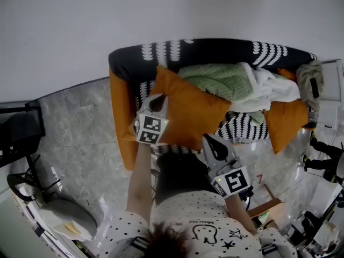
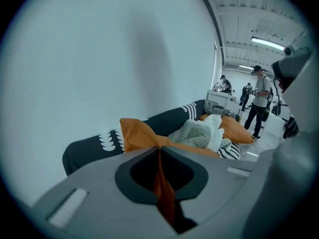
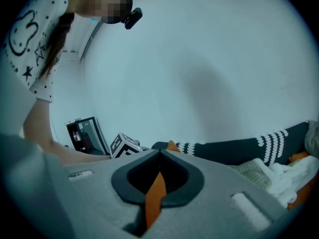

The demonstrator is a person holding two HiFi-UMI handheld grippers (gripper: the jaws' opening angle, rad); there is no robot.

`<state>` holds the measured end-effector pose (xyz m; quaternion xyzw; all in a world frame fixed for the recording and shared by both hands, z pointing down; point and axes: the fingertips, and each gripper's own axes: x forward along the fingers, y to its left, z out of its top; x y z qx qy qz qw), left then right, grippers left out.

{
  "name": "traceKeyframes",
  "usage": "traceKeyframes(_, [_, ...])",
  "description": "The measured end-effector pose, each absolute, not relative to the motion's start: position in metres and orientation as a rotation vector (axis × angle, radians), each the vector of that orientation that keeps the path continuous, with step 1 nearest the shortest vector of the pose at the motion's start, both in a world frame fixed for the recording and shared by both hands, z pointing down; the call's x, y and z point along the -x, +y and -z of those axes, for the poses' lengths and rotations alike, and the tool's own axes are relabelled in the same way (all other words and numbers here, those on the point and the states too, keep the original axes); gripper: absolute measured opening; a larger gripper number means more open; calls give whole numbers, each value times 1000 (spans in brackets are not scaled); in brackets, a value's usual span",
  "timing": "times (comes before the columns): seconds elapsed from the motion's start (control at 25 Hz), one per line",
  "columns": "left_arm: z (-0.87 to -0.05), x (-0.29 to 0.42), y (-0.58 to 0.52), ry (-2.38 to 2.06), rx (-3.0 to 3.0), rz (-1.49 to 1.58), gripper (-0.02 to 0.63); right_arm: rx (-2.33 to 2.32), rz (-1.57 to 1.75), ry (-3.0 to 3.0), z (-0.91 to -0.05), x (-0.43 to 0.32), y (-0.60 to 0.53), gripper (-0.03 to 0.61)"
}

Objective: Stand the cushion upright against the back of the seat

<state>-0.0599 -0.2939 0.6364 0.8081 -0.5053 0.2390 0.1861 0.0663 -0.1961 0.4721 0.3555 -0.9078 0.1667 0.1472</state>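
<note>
Both claws are clamped on the orange cushion (image 1: 188,114), and it hangs between them over the sofa seat, tilted rather than flat. The left claw (image 1: 157,102) has its jaws closed on a fold of orange fabric at the cushion's 9 o'clock edge; in the left gripper view the cloth (image 2: 160,183) is pinched in the seam of the jaws. The right claw (image 1: 210,143) grips the 5 o'clock corner the same way, with a strip of orange (image 3: 154,195) squeezed between its shut jaws.

From the head view, the black backrest with white marks (image 1: 215,50) lies at 12 o'clock from the cushion, just beyond its top corner. The cushion's long line runs roughly from 11 to 5 o'clock, so I'd judge that the left claw, nearer the backrest, leads, while the right must lift and swing its low corner round to square the cushion up.

A green knitted blanket (image 1: 217,79) and a white cloth (image 1: 271,87) are heaped at 2 o'clock, touching the cushion's far edge, and may crowd the spot.
</note>
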Motion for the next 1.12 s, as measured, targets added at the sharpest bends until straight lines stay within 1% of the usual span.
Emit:
traceKeyframes(0.6, [-590, 73, -355, -1307, -2526, -804, 11, -1039, -453, -2633, -460, -60, -207, -5])
traceKeyframes(0.88, [-586, 83, -389, -1226, -2606, -850, 11, -1050, -454, -2626, -461, -63, -217, -5])
traceKeyframes(1.12, [-600, 104, -422, -1294, -2548, -837, 12, -1047, -476, -2600, -469, -66, -220, -5])
